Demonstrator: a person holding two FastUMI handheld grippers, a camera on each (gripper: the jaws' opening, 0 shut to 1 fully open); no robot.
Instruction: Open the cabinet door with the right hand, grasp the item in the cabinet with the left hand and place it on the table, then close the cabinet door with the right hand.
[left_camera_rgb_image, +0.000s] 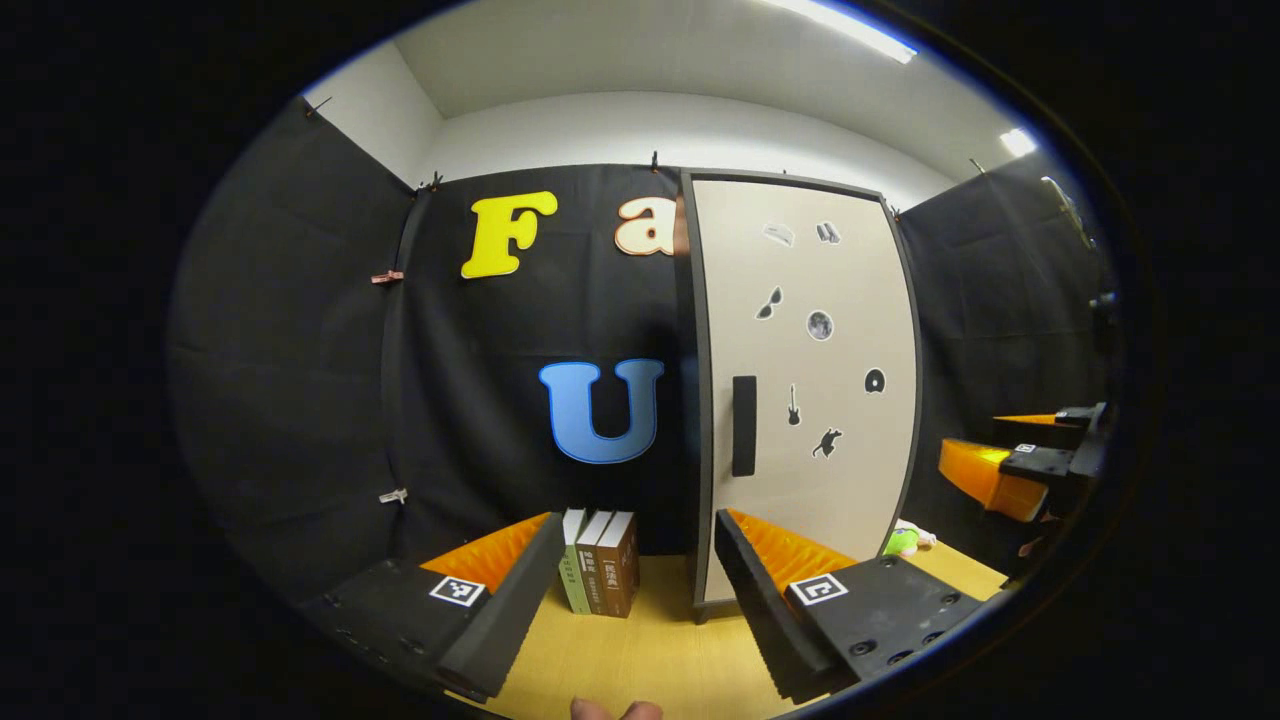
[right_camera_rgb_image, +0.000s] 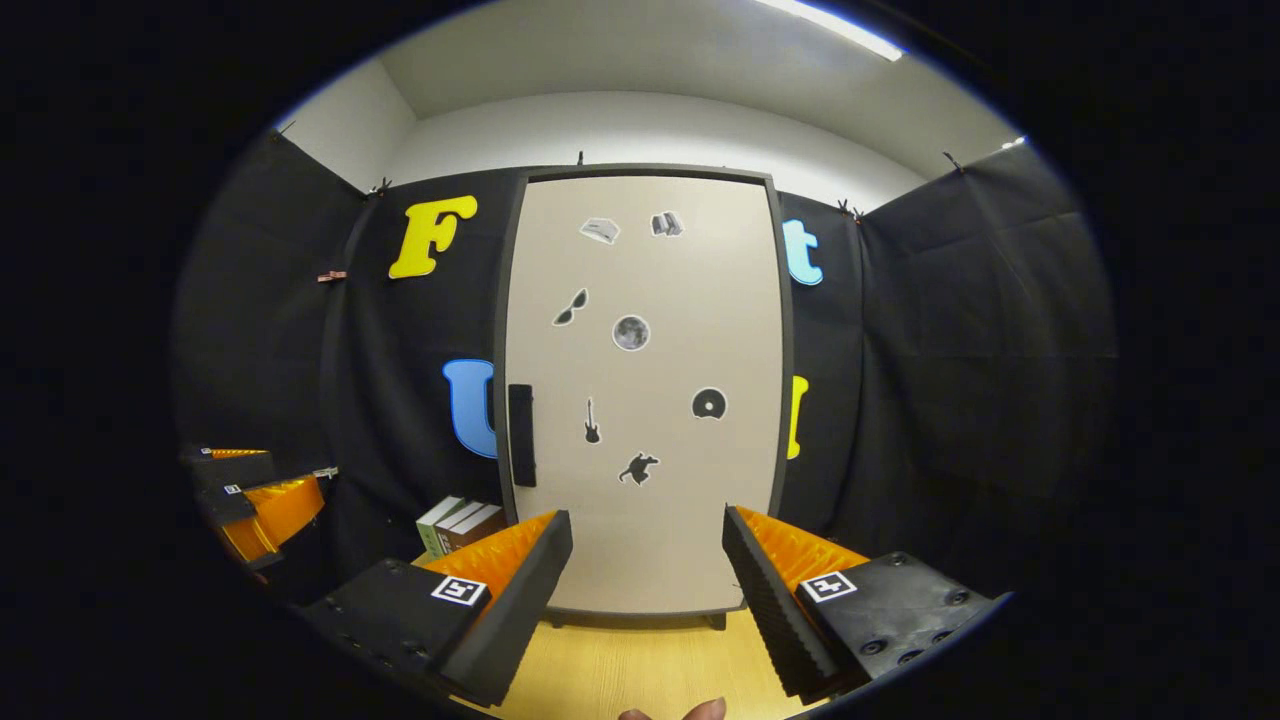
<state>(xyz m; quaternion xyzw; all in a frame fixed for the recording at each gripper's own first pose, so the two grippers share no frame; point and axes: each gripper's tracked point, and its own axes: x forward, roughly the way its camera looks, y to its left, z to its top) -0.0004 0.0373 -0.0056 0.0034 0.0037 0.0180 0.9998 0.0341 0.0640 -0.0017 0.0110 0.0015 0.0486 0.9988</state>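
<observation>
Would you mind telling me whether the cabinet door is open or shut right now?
Shut: the cabinet door sits flush within its dark frame, showing no interior, and its handle is untouched.

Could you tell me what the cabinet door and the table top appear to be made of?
The cabinet door looks like a matt beige laminated board: flat, even, edged by a dark frame. The table seems light wood or wood-look laminate, with fine grain lines showing; which one is unclear.

We counted one cabinet (right_camera_rgb_image: 645, 390) with one door handle (right_camera_rgb_image: 521, 435) and seven stickers (right_camera_rgb_image: 631, 332) on its door, three books (left_camera_rgb_image: 600, 560) standing together, and two grippers (right_camera_rgb_image: 640, 590), (left_camera_rgb_image: 635, 590).
</observation>
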